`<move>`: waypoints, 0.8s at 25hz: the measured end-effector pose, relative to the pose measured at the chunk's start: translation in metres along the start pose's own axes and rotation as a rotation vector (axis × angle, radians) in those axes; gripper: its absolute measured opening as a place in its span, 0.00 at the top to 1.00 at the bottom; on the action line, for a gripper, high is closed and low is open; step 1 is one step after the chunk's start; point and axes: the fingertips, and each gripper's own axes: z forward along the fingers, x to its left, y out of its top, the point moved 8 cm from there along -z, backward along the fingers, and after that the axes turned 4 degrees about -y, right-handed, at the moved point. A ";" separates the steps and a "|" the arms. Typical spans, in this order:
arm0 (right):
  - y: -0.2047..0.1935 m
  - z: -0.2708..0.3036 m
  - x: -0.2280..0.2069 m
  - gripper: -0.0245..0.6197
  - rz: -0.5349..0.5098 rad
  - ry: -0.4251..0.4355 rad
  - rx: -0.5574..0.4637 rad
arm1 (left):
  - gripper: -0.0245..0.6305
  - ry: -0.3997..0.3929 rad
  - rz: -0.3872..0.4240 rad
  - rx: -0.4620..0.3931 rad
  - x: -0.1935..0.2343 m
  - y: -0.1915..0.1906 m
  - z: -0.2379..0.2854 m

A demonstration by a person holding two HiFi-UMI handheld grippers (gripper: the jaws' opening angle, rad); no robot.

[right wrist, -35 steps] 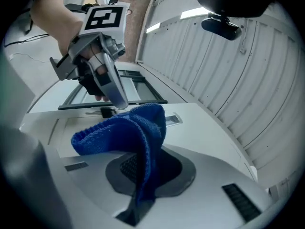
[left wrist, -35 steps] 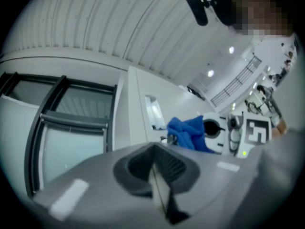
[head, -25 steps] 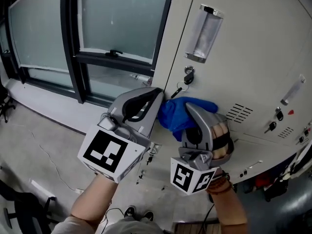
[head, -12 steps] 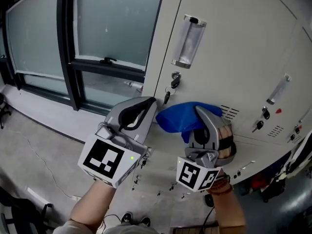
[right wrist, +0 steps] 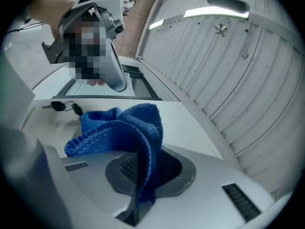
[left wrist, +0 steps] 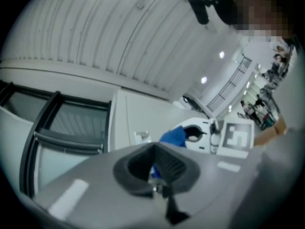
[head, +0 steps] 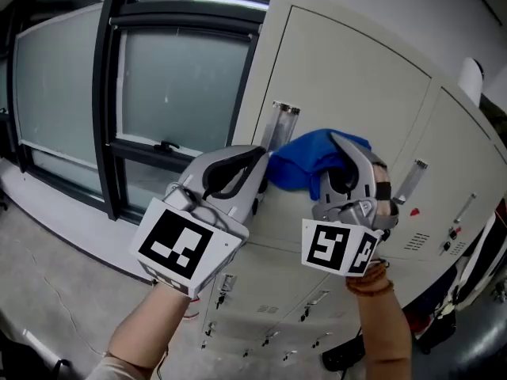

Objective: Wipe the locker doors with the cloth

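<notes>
**Cloth is climbing to the level of the clear handle**

Nearest to me, I am keeping my left gripper (head: 252,158) clenched on nothing. Its jaws are drawn together, and it is hanging just below and left of the clear handle (head: 279,125).

My right gripper (head: 342,150) is working to the right of that handle. It is gripping the blue cloth (head: 305,158) hard, with one fold pinched between the pads and the rest bunching out in front against the locker door (head: 356,70).

A second ago the cloth was pressing well below the handle, under the key lock and beside the vent slots. Now it is riding level with the handle, so my stroke is travelling up the panel. I am judging the middle band of this door as covered. The stretch above the handle is still waiting, and so is the neighbouring door (head: 455,157) to the handle's right.

The cloth's long axis is running across the door, roughly level. The pinched end is sitting to the right, and the loose end is pointing left at the handle. I cannot tell whether that end is touching it.

Farthest left of the handle, the dark-framed window (head: 178,85) is filling the rest of the view.
</notes>
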 end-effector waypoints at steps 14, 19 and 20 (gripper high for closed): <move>0.029 0.087 -0.109 0.92 0.025 -0.105 -0.054 | 0.96 -0.029 0.141 -0.109 0.016 0.080 0.054; 0.018 0.088 -0.125 0.92 0.008 -0.131 -0.045 | 0.96 -0.042 0.160 -0.126 0.015 0.092 0.067; 0.013 0.086 -0.129 0.92 0.012 -0.139 -0.039 | 0.96 -0.049 0.161 -0.126 0.013 0.091 0.071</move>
